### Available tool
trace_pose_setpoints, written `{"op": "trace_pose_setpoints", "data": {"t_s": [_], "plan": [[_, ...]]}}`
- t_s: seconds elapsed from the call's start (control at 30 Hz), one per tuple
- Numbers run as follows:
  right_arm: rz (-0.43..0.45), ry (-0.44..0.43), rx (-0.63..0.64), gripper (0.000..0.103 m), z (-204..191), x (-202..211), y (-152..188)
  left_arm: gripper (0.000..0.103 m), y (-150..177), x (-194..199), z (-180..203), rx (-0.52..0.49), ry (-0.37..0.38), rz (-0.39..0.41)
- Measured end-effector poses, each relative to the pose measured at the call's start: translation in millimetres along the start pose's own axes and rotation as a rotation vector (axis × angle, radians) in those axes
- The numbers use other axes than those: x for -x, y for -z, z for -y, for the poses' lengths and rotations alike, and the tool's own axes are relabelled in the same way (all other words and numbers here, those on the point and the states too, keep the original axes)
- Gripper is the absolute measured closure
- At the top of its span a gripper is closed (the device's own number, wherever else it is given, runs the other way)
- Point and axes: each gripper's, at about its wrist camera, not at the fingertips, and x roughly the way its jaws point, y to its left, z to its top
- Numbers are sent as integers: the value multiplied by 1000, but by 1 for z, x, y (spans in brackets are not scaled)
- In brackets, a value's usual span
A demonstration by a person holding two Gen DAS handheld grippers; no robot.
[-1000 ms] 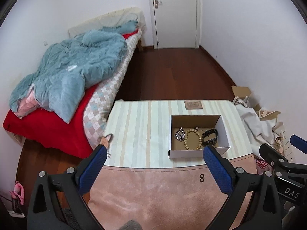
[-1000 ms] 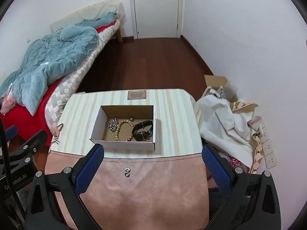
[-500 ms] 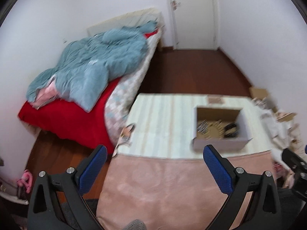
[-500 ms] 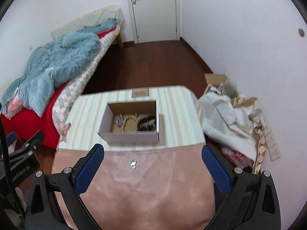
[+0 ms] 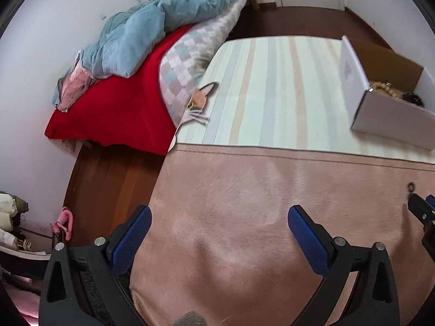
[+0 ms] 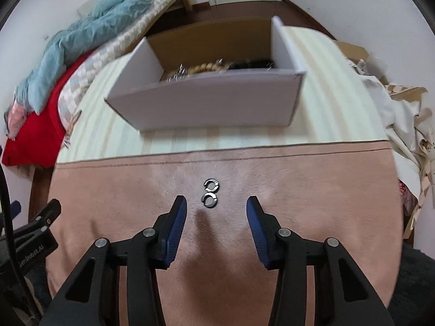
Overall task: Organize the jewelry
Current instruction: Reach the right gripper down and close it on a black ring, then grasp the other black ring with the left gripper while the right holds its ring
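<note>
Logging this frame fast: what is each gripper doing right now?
Left gripper: open, holding nothing.
Right gripper: open, holding nothing, two small rings just ahead.

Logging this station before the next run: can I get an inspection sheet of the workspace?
Surface: pink cloth over striped cover.
Job's things: two small metal rings touching on the cloth; open box holding beads and dark pieces.
Clutter: nothing seen on the cloth.
Grippers: right gripper open just short of the rings; left gripper open, empty.
Cables: black cable at left edge.
Surroundings: bed, piled fabric.
</note>
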Motion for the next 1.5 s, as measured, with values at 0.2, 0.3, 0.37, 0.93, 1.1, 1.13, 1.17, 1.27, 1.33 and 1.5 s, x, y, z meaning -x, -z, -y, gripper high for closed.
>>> {"op": "trace_pose_setpoints", "data": {"t_s": [0.2,0.3,0.37,0.93,1.1,1.13,1.17,1.27,1.33,1.5], "plan": [[56,102,114,90,-23,-7,3,1,2,-13,0,-20,-14,-13],[64,88,118,90,-20,-4,6,1,1,-13,1,-29,-14,-11],[67,60,76,90,-7,3,10,1,-1,-9,6,-32,11,-10],[75,101,-167,90,121,30,21,16,-15,25,170,-245,417,-17],[65,101,-181,90,134,26,22,41,-12,23,182,-258,428,-11],[65,99,-182,90,134,25,22,54,-11,23,183,-259,440,-4],[64,99,-182,90,135,24,23,72,-12,24,184,-261,448,4],[63,91,-189,90,134,22,23,93,-15,25,188,-278,447,19],[69,87,-193,90,133,23,23,93,-14,27,185,-282,440,27],[92,81,-190,90,131,32,20,93,-13,27,178,-270,442,24]]}}
